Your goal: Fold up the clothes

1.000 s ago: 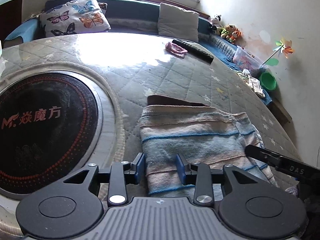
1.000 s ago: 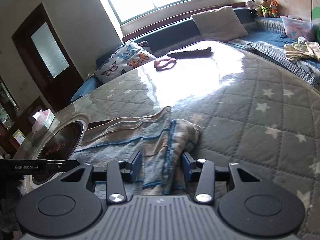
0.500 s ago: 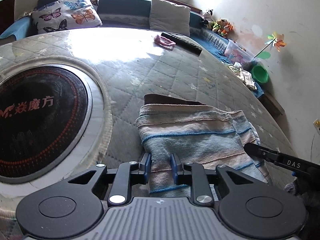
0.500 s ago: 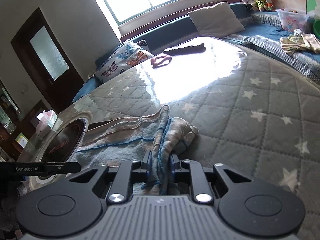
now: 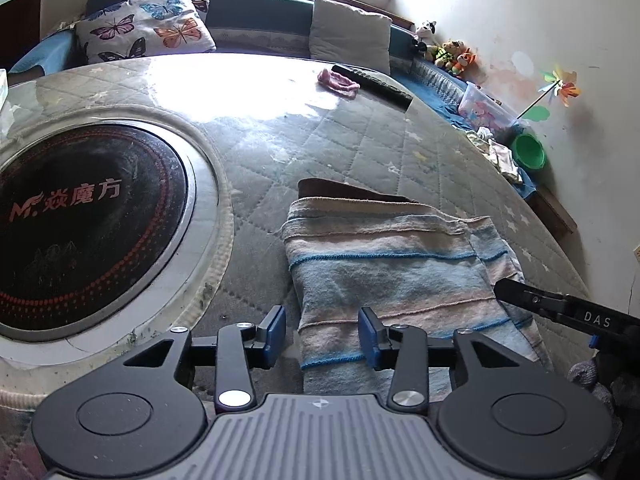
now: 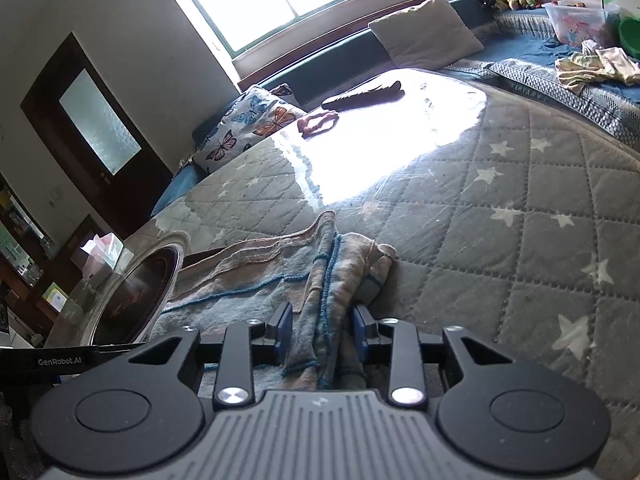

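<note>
A folded blue and pink striped garment (image 5: 392,264) lies flat on the quilted table cover (image 5: 320,144). My left gripper (image 5: 322,338) is open, its blue pads either side of the garment's near left corner. In the right wrist view the garment's (image 6: 320,276) bunched right edge runs between the pads of my right gripper (image 6: 322,330), which is open with a gap on both sides. The right gripper's finger also shows at the right of the left wrist view (image 5: 560,308).
A round black cooktop (image 5: 76,224) is set in the table at the left. A pink cloth (image 5: 338,82) and a dark folded item (image 5: 372,84) lie at the far edge. Cushions (image 5: 348,36), toys (image 5: 448,50) and a green bowl (image 5: 528,152) line the bench behind.
Both grippers closed on the garment's near edge half a second ago and have now opened again. The garment lies where it was.
</note>
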### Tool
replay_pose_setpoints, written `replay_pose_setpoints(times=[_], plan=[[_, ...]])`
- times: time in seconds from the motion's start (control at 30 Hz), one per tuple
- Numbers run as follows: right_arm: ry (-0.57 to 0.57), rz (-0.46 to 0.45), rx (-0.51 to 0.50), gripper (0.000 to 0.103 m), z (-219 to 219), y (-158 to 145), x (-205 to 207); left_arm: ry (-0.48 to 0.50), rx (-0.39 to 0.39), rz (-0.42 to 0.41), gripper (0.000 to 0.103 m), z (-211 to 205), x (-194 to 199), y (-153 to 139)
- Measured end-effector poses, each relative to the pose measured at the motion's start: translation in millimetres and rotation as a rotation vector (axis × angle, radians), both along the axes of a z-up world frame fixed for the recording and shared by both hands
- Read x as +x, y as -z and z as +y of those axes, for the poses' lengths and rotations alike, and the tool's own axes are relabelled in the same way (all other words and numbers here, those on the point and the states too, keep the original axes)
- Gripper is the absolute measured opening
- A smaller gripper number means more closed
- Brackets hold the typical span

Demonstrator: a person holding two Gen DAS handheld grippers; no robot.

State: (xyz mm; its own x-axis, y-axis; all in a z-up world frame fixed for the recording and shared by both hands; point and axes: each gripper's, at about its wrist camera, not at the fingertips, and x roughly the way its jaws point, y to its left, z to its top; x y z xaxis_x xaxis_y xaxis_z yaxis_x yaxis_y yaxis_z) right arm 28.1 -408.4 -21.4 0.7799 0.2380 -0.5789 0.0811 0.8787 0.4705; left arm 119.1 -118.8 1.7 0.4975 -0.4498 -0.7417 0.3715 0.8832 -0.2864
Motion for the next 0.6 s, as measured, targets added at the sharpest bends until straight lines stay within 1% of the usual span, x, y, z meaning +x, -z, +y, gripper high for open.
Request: replay_pose_setpoints(times=[0.03,0.07,0.1,0.13,0.27,0.37,0.5,0.6], plan=[[-0.002,-0.002,-0.012,0.031,2,0,0,0.004,0.001,-0.002,0.041,-1,-1,0],[-0.005,-0.004,-0.025,0.03,4,0,1,0.006,0.004,-0.006,0.039,-2,-2,0],[-0.005,-0.005,-0.034,0.028,6,0,1,0.009,0.003,-0.004,0.034,-2,-2,1],[-0.005,-0.005,-0.042,0.023,8,0,1,0.012,0.0,-0.001,0.026,-3,-1,1],[0.009,-0.011,-0.027,0.015,8,0,-2,0.008,-0.002,-0.009,0.012,-3,-3,-3],[0.009,-0.025,-0.021,0.012,8,-7,-5,0.01,-0.01,-0.027,0.01,-3,-6,-10],[-0.007,-0.051,-0.024,0.012,10,-18,-4,0.008,-0.025,-0.051,0.009,-1,-9,-22],[-0.034,-0.078,-0.028,0.011,14,-33,0,0.004,-0.034,-0.079,0.009,0,-10,-34]])
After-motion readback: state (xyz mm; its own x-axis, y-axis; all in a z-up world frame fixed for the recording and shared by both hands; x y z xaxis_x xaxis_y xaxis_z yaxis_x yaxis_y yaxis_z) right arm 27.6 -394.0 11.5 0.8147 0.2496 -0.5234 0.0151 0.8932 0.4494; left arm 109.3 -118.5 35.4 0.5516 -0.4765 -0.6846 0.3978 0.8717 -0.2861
